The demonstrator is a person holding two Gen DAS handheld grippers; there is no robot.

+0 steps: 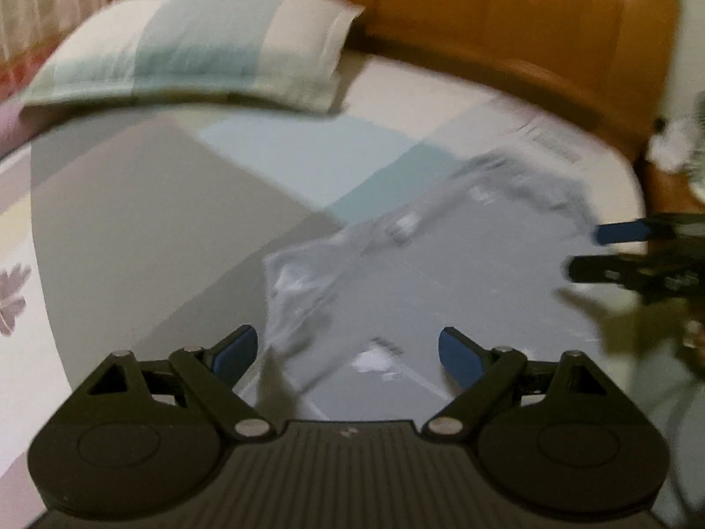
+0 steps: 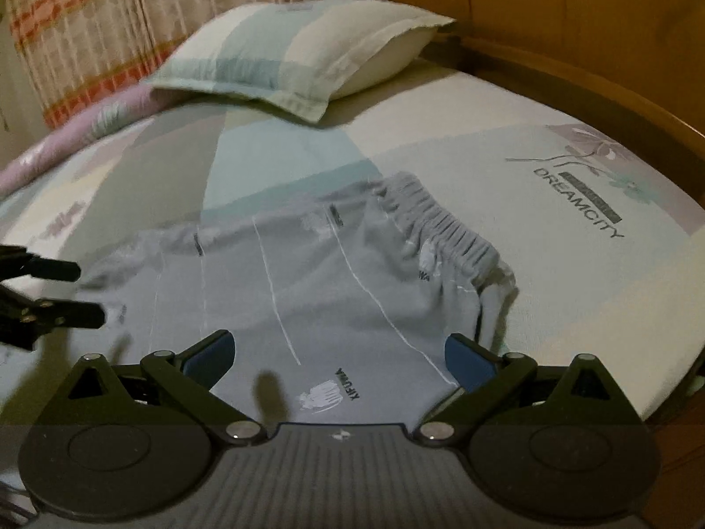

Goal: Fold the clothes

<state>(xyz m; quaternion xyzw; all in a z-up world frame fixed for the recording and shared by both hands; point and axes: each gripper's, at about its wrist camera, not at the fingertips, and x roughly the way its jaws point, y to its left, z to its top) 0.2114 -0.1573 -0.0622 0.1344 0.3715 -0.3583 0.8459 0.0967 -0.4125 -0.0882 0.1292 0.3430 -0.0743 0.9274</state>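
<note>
- Both grippers hover with fingers spread wide, pinching nothing: the left gripper (image 1: 348,355) and the right gripper (image 2: 339,359), each just above the grey shorts (image 2: 335,291).
- Shorts lie fairly flat on the bed sheet (image 2: 551,264), gathered elastic waistband (image 2: 445,225) toward the headboard side, thin white lines and small printed logos across the cloth.
- A patchwork pillow (image 2: 291,57) sits further up the bed, well apart from the shorts.
- Beyond it stand a wooden headboard (image 1: 506,22) and a patterned curtain (image 2: 88,22).
</note>
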